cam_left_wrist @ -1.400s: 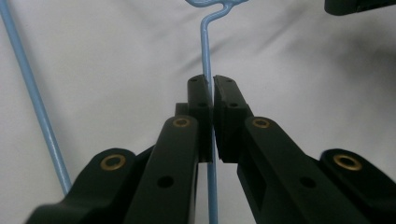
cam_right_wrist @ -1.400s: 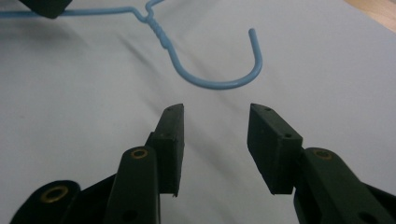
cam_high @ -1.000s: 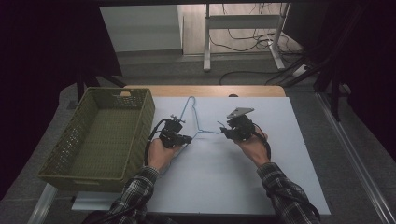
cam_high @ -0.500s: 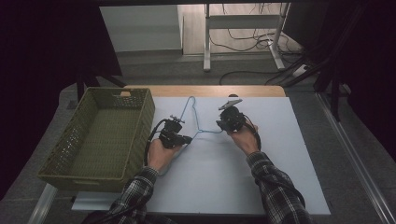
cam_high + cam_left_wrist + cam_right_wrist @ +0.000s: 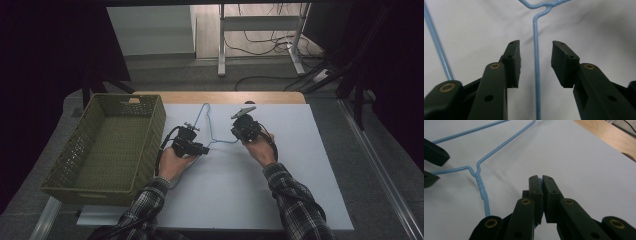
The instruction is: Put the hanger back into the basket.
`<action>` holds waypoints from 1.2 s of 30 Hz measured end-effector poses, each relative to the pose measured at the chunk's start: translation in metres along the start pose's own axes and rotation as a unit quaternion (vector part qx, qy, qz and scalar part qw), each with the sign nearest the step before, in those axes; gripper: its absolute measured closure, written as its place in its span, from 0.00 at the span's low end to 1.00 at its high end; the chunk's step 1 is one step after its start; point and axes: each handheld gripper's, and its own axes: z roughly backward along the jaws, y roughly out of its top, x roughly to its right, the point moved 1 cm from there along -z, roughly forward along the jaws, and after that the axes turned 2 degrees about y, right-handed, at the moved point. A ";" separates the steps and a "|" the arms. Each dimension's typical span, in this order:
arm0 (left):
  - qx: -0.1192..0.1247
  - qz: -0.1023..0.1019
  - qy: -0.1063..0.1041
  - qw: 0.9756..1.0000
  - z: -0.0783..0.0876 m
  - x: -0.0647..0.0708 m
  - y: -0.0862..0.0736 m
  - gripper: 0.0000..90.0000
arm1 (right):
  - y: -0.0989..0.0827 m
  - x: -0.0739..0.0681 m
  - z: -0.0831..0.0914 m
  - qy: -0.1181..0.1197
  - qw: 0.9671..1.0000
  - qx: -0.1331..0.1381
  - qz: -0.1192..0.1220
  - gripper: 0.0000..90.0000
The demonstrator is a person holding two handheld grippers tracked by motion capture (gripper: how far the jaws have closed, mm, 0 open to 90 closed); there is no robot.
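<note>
White table [image 5: 280,200], right hand-held gripper [image 5: 540,180] clamped on blue wire hanger [image 5: 480,186], hook hidden, left hand-held gripper [image 5: 535,53] just opened astride wire.

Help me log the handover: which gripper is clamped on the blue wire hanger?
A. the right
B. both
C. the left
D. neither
A: the right gripper has its jaws pressed together on the blue wire hanger, while the left gripper stands open with the wire untouched between its pads.
</note>
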 end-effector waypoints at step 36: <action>0.049 -0.030 -0.039 0.998 0.048 0.028 0.027 0.97 | -0.032 -0.001 0.139 0.040 0.993 0.101 -0.042 0.58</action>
